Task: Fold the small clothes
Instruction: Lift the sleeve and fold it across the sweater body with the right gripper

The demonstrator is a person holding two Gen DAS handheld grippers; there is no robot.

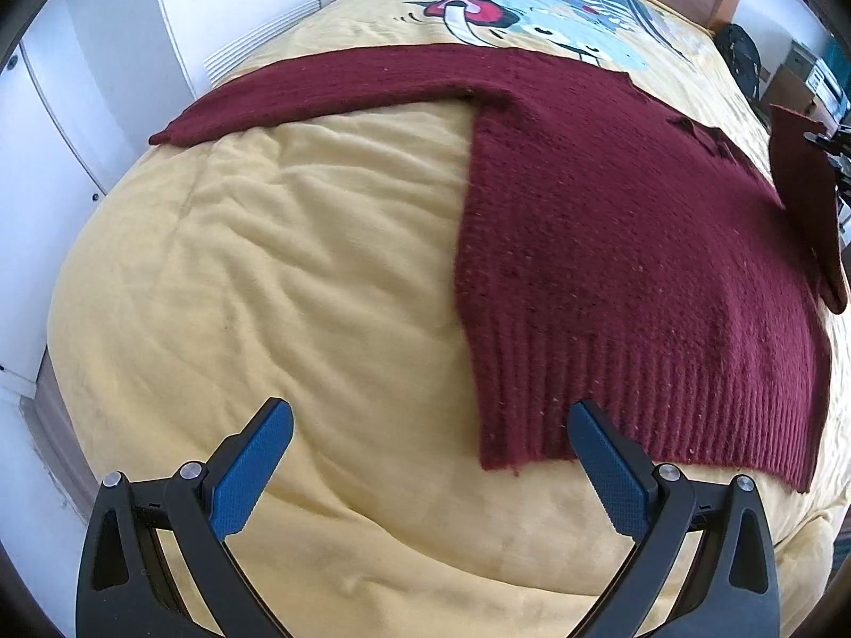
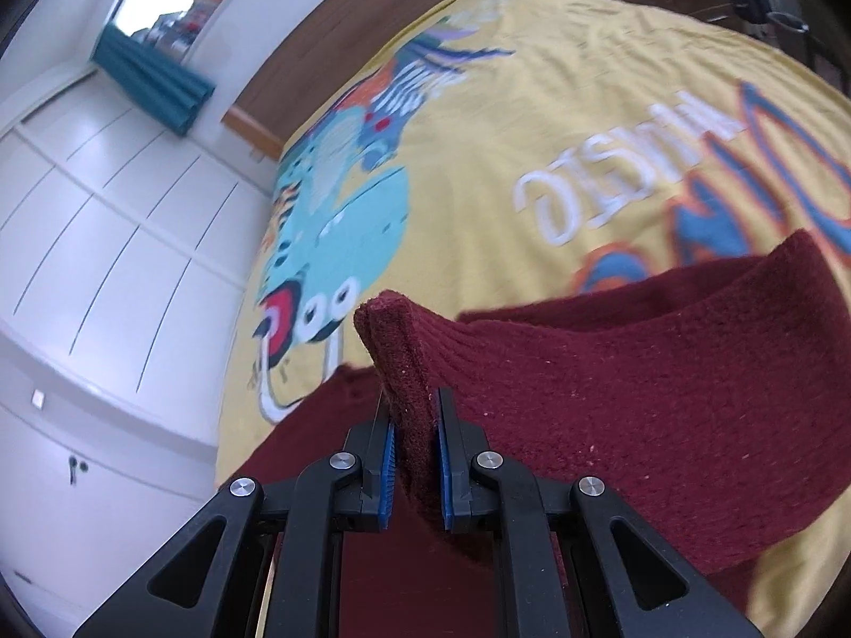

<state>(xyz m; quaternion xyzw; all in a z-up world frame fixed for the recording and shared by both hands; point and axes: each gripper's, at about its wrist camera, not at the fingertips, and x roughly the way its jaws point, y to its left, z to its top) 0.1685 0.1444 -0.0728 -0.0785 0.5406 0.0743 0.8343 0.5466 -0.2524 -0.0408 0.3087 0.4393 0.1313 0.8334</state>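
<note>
1. Room: white panelled cupboard doors [image 2: 106,223] along one side; a window with a teal curtain [image 2: 154,85] above them; a brown wooden headboard [image 2: 340,48] at the far end of the bed. Dark furniture and clutter beyond the bed's far edge, too blurred to identify.
2. Surface: bed covered by a yellow blanket [image 1: 266,276], soft and lightly creased, printed with a cartoon figure [image 2: 340,202] in turquoise, red, orange and white.
3. Writing: large white lettering [image 2: 627,175] on the blanket, seen upside down in the right wrist view and blurred; not legible with certainty. Beside it, bigger blue letters outlined in orange, partly covered by the garment, also unreadable.
4. Sweater [image 1: 627,266]: dark red knit, lying flat on the blanket, ribbed hem nearest the left camera, one sleeve [image 1: 330,90] stretched out flat to the left. No label or brand visible.
5. Other sleeve [image 2: 638,399]: lifted off the blanket, arching up from the body of the sweater; its cuff end is held upright.
6. Left gripper [image 1: 431,425]: jaws spread wide, holding nothing, blue pads facing each other; it hovers over the blanket at the hem, its right finger overlapping the sweater's near corner in the picture; contact cannot be told.
7. Right gripper [image 2: 415,441]: jaws pressed on the raised sleeve's cuff, knit pinched between the blue pads.
</note>
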